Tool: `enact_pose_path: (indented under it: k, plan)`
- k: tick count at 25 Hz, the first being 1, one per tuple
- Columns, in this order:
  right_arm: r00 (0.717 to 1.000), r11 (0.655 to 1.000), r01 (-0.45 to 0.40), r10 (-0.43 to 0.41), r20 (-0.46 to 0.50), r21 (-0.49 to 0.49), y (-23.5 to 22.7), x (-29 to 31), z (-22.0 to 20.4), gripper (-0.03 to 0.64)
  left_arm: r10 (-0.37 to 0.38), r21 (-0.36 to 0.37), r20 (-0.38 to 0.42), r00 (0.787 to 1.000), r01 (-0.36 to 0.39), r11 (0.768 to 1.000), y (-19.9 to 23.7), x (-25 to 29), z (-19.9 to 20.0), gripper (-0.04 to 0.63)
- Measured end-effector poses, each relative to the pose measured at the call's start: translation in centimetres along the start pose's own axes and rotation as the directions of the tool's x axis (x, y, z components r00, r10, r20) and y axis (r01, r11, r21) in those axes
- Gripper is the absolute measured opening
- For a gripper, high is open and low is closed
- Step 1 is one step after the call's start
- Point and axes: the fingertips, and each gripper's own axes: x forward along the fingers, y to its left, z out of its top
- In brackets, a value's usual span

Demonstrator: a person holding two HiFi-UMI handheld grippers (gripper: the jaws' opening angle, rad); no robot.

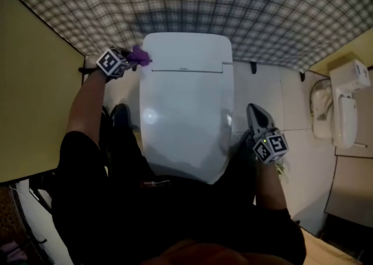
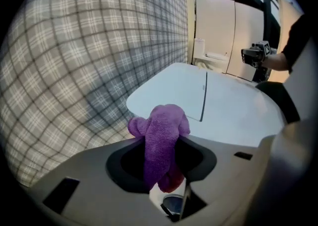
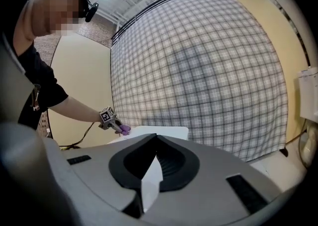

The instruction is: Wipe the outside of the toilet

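Observation:
A white toilet (image 1: 186, 112) with its lid down stands against the plaid wall. My left gripper (image 1: 129, 60) is at the toilet's rear left corner, shut on a purple cloth (image 1: 140, 56). In the left gripper view the cloth (image 2: 161, 135) bulges out between the jaws of that gripper (image 2: 163, 143), just short of the white lid (image 2: 233, 111). My right gripper (image 1: 255, 112) hovers to the right of the bowl, jaws together with nothing in them, pointing toward the wall. In the right gripper view, the shut right gripper (image 3: 155, 140) faces the far left gripper (image 3: 113, 120) and cloth (image 3: 124, 128).
A grey plaid wall (image 1: 245, 7) runs behind the toilet. A yellow partition (image 1: 29, 95) closes the left side. A white fixture (image 1: 344, 109) hangs at the right wall. My dark-clothed legs and a black shoe (image 1: 120, 115) stand close to the bowl's front and left.

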Motion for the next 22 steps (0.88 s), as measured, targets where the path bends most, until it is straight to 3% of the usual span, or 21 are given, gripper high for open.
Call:
enact_pose_path:
  k: [5,10,12,17,22]
  plan:
    - [1.000,1.000,0.015,-0.015,-0.013,-0.010,0.1,0.6,0.2,0.003,-0.029,0.052,-0.007,1.000,0.029,0.998,-0.4,1.1,0.5,0.135]
    - [1.000,1.000,0.022,-0.022,-0.010,0.007,-1.1,0.1,0.1,0.003,-0.057,0.033,0.007,0.998,0.056,0.998,-1.0,1.8,1.8,0.137]
    - [1.000,1.000,0.021,-0.021,-0.004,0.016,-1.4,-0.3,-0.2,0.003,-0.056,0.077,-0.012,0.998,0.057,0.995,-2.0,2.6,3.2,0.135]
    - [0.999,0.998,0.044,-0.045,0.023,0.036,-3.4,-2.8,-1.1,0.003,-0.072,0.183,-0.129,0.989,0.095,0.979,-3.8,3.5,5.3,0.132]
    - [0.996,0.994,0.076,-0.080,0.050,0.082,-6.4,-5.5,-2.0,0.003,-0.065,0.213,-0.250,0.966,0.121,0.969,-3.9,3.9,5.4,0.130]
